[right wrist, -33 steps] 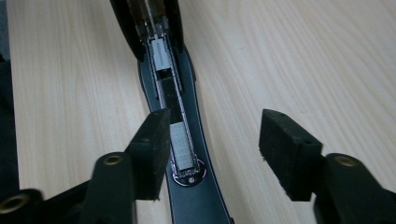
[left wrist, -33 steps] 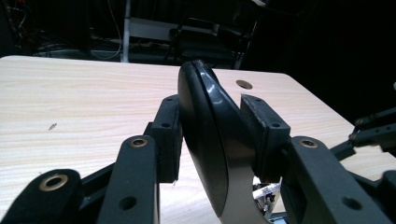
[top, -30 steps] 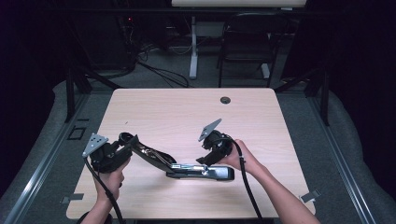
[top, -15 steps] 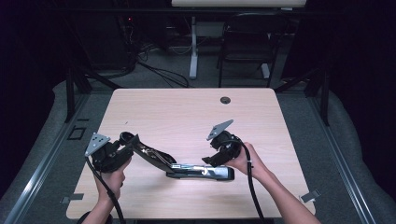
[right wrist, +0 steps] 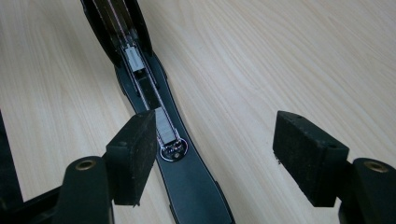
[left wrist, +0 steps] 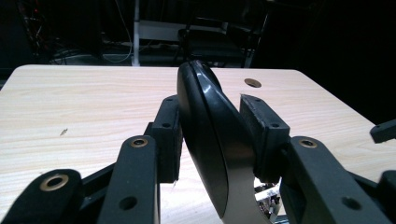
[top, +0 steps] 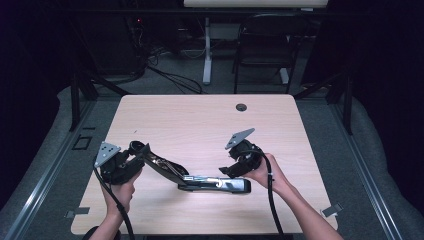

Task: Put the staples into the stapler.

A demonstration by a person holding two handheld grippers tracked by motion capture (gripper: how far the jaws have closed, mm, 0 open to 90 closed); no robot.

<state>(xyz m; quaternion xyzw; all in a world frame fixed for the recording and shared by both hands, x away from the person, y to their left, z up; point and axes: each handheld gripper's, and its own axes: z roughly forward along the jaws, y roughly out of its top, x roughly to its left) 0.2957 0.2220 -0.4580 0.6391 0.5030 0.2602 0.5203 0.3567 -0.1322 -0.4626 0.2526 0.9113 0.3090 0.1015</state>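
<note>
A black stapler (top: 200,181) lies swung open on the wooden table (top: 200,120). Its lower part (top: 225,185) rests flat near the front edge. Its top cover (top: 157,165) rises to the left into my left gripper (top: 136,150). In the left gripper view that gripper (left wrist: 210,116) is shut on the curved black cover (left wrist: 205,140), one pad on each side. My right gripper (top: 229,171) hovers over the lower part's right end. In the right gripper view it (right wrist: 219,149) stands open, and the staple channel (right wrist: 161,126) passes just beside its left pad (right wrist: 135,149).
A round cable grommet (top: 241,107) sits near the table's far edge. Behind the table stand a chair (top: 262,45) and a desk leg (top: 206,55) on a floor strewn with cables. Bare wood stretches across the table's middle and far half.
My right gripper has shifted a little to the right, toward the stapler's right end. The left gripper and the held cover have stayed put.
</note>
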